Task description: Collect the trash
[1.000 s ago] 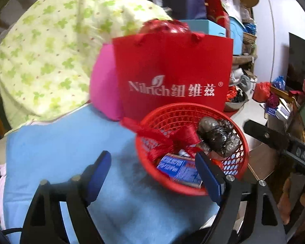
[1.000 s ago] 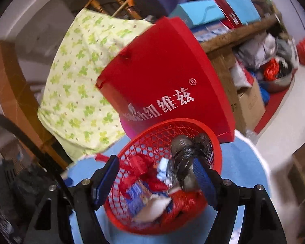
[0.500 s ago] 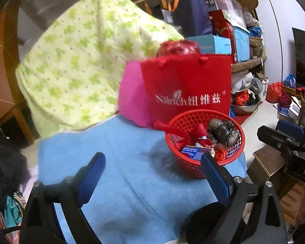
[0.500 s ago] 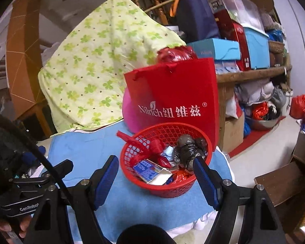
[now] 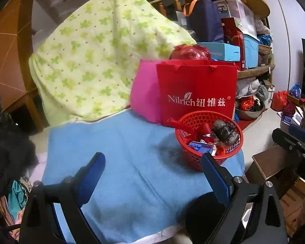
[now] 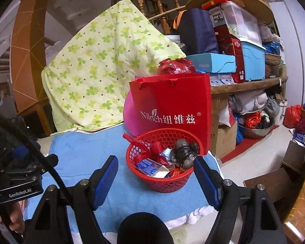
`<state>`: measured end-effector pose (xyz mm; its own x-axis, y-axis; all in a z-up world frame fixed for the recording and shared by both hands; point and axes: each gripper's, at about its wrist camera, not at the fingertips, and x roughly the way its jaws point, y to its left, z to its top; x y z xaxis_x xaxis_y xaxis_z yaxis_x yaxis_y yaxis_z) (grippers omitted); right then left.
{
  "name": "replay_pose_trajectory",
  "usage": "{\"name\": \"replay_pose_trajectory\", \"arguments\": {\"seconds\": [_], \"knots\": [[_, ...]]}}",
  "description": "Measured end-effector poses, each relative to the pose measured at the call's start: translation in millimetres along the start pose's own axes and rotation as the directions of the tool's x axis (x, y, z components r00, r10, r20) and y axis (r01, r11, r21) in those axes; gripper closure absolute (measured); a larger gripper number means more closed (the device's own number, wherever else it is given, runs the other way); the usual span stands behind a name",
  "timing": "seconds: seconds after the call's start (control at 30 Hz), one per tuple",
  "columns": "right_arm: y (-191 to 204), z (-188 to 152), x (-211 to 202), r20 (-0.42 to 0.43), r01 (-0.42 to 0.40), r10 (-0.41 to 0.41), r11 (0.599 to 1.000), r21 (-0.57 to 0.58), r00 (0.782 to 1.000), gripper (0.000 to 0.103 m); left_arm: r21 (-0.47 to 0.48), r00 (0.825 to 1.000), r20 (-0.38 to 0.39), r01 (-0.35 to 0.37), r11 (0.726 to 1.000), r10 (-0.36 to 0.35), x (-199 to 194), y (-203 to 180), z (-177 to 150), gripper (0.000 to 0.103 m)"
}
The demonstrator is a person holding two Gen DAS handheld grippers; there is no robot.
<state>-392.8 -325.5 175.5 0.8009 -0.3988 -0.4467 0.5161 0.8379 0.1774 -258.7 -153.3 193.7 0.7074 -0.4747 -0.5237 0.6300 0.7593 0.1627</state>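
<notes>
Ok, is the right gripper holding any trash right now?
No, the right gripper is open with nothing between its pads; the trash sits in the red basket.

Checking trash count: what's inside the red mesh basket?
Red plastic mesh basket holds a dark crumpled bag, a blue-and-white packet and red wrappers. Anything beneath them is covered.

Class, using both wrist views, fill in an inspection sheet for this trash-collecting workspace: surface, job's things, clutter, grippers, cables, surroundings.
Surface: blue towel-like cloth, bare apart from the basket.
Job's things: red plastic mesh basket holding a crumpled grey-black bag, red wrappers and a blue-and-white packet.
Clutter: red paper gift bag upright behind the basket; pink cushion beside it.
Grippers: left gripper open, empty; right gripper open, empty.
Cables: black cable at the left edge.
Surroundings: green clover-print quilt over a wooden railing; crowded storage shelves.
</notes>
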Motion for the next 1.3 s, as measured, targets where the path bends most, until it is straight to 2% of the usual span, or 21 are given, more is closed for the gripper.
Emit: {"name": "replay_pose_trajectory", "arguments": {"seconds": [0.23, 0.43, 0.57, 0.93, 1.1, 1.3], "knots": [[8.8, -0.9, -13.3, 0.016, 0.003, -0.003, 1.000, -0.024, 1.000, 0.023, -0.003, 1.000, 0.019, 0.002, 1.000, -0.002, -18.3, -3.5, 0.7, 0.008], [11.1, -5.4, -13.9, 0.011, -0.001, 0.001, 0.999, -0.033, 1.000, 0.022, -0.004, 1.000, 0.008, 0.001, 1.000, -0.001, -20.4, -7.0, -0.7, 0.008], [11.4, -7.1, -15.6, 0.013, -0.010, 0.010, 1.000, -0.023, 1.000, 0.022, -0.019, 1.000, 0.027, -0.004, 1.000, 0.004, -23.9, -5.4, -0.4, 0.008], [10.8, -5.2, -17.3, 0.015, -0.020, 0.021, 1.000, -0.017, 1.000, 0.022, -0.028, 0.998, 0.046, -0.048, 0.998, 0.049, -26.5, -0.6, -0.6, 0.007], [12.8, -5.0, -18.6, 0.047, 0.004, -0.004, 1.000, -0.001, 0.999, 0.021, -0.014, 0.998, 0.036, -0.060, 0.998, 0.061, -23.4, -2.8, -4.3, 0.007], [9.2, -7.1, -11.8, 0.032, 0.017, -0.018, 0.999, 0.027, 0.999, 0.021, 0.004, 0.995, 0.049, -0.083, 0.997, 0.082, -25.2, -5.8, -6.3, 0.007]]}}
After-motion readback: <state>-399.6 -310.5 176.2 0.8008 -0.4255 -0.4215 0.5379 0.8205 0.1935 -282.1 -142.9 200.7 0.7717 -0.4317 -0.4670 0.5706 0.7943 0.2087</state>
